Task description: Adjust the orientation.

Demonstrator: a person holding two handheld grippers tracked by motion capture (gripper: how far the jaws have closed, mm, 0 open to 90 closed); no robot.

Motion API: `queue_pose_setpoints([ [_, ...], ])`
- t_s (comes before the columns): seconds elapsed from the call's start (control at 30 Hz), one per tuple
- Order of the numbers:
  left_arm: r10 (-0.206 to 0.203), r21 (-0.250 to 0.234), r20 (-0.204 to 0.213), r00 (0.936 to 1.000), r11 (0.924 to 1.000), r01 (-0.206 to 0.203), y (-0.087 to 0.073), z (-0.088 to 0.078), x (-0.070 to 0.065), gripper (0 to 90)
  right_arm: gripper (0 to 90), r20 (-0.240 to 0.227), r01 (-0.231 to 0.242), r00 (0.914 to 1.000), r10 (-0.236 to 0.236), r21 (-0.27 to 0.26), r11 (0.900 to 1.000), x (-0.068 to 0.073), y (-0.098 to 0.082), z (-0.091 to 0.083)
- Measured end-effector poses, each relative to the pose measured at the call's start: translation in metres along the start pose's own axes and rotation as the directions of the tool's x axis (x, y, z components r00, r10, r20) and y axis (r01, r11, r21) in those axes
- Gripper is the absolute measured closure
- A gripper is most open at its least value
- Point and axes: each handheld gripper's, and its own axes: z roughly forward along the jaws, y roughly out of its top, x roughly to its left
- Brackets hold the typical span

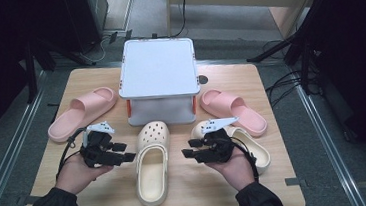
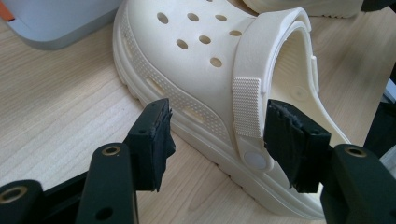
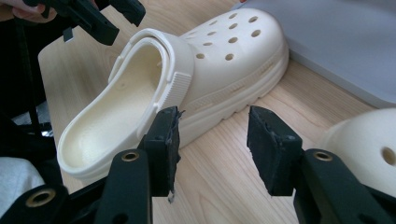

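Pale wood table [image 1: 278, 185]; perforated cream foam clog [image 1: 152, 161]; both tongs [image 1: 129, 155] [image 1: 188, 155] released

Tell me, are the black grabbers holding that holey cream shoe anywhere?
No, nothing is held. The left gripper and right gripper both stand open beside the cream clog, their pads clear of it.

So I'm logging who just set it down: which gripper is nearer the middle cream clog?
Left. The left gripper sits open right beside the middle cream clog, at its strap. The right gripper, also open, is slightly farther off on the other side.
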Motion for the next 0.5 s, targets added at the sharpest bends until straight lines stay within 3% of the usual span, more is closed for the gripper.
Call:
queue_pose_setpoints([
  [0.27,0.007,0.006,0.022,0.9997,1.0000,-0.007,0.007,0.003,0.006,40.1,55.1,0.024,-0.016,0.9996,0.015,0.013,1.000,-0.004,-0.011,-0.021],
  [0.5,0.017,0.013,0.041,0.9990,0.9998,-0.018,0.009,0.005,0.008,41.7,56.2,0.059,-0.044,0.9973,0.045,-0.014,0.999,-0.010,-0.022,-0.045],
])
